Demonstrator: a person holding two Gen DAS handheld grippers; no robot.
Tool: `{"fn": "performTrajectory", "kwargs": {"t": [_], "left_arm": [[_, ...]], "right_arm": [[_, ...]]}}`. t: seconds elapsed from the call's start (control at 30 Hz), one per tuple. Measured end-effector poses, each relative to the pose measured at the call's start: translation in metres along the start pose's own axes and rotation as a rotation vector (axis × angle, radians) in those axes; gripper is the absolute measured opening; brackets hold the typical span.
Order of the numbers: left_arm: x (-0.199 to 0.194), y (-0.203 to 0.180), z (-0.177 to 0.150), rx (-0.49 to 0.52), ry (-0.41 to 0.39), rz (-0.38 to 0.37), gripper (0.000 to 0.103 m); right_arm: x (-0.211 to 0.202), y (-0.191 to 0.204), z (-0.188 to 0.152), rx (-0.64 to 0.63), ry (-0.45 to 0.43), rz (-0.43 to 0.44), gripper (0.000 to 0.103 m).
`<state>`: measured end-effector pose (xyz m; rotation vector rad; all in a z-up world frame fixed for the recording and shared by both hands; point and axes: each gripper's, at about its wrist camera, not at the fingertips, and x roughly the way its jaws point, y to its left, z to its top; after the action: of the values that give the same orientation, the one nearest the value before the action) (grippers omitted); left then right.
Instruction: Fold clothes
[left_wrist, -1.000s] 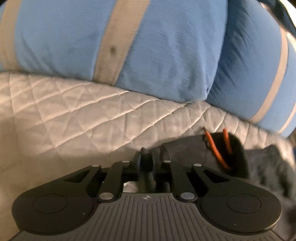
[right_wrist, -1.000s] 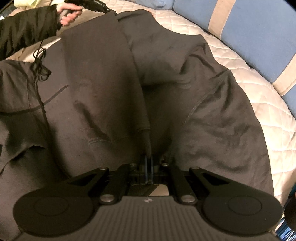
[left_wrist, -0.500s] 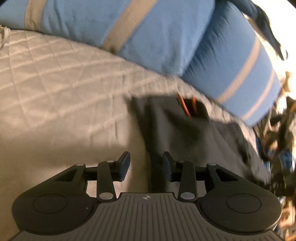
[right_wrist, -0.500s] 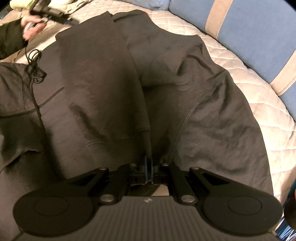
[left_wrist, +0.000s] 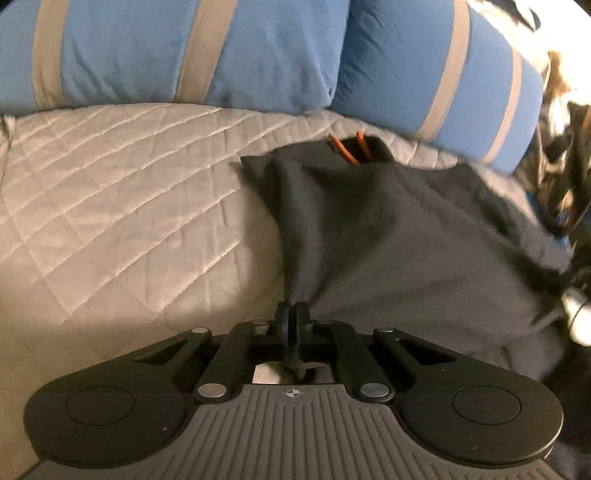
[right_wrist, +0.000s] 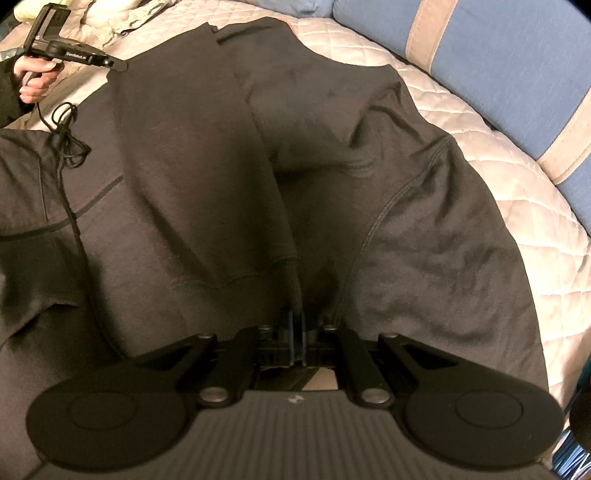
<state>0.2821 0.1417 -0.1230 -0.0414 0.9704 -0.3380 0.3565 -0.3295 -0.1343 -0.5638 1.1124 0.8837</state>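
A dark grey hoodie lies spread over the white quilted bed, with one sleeve folded across its body. My right gripper is shut on the ribbed cuff end of that sleeve. In the left wrist view the same hoodie shows an orange drawstring at its far edge. My left gripper is shut on a pinched fold of the fabric's left edge. From the right wrist view, the left gripper shows at the top left, held by a hand.
Blue pillows with beige stripes line the far side of the bed. More blue pillows show at the top right. A thin black cord trails over the garment on the left. Cluttered items lie past the bed's right side.
My left gripper let go of the hoodie's far edge, opened, pulled back, and has now shut on its left edge. The right gripper stays shut on the cuff.
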Motion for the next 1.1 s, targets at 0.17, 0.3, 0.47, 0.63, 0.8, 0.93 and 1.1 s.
{"fn": "performTrajectory", "kwargs": {"t": [0.17, 0.3, 0.47, 0.63, 0.8, 0.93, 1.1], "left_arm": [[0.002, -0.007, -0.002, 0.03, 0.02, 0.041, 0.005], [0.0, 0.001, -0.001, 0.0, 0.018, 0.014, 0.01], [-0.007, 0.006, 0.0, -0.05, 0.001, 0.011, 0.025], [-0.022, 0.0, 0.0, -0.05, -0.036, 0.045, 0.039], [-0.042, -0.011, 0.001, -0.045, -0.08, 0.065, 0.05], [-0.063, -0.024, 0.003, -0.04, -0.122, 0.046, 0.053], [-0.09, -0.044, 0.005, -0.035, -0.18, 0.027, 0.055]], "right_arm": [[0.001, 0.002, 0.0, -0.011, 0.005, -0.007, 0.004], [0.001, 0.006, 0.0, -0.029, 0.008, -0.019, 0.004], [0.002, 0.007, -0.002, -0.017, 0.001, -0.033, 0.025], [-0.004, 0.009, -0.005, -0.014, -0.01, -0.059, 0.047], [-0.024, 0.02, -0.01, -0.044, -0.064, -0.119, 0.093], [-0.049, 0.029, -0.019, -0.035, -0.12, -0.169, 0.096], [-0.083, 0.04, -0.031, -0.018, -0.198, -0.241, 0.1]]}}
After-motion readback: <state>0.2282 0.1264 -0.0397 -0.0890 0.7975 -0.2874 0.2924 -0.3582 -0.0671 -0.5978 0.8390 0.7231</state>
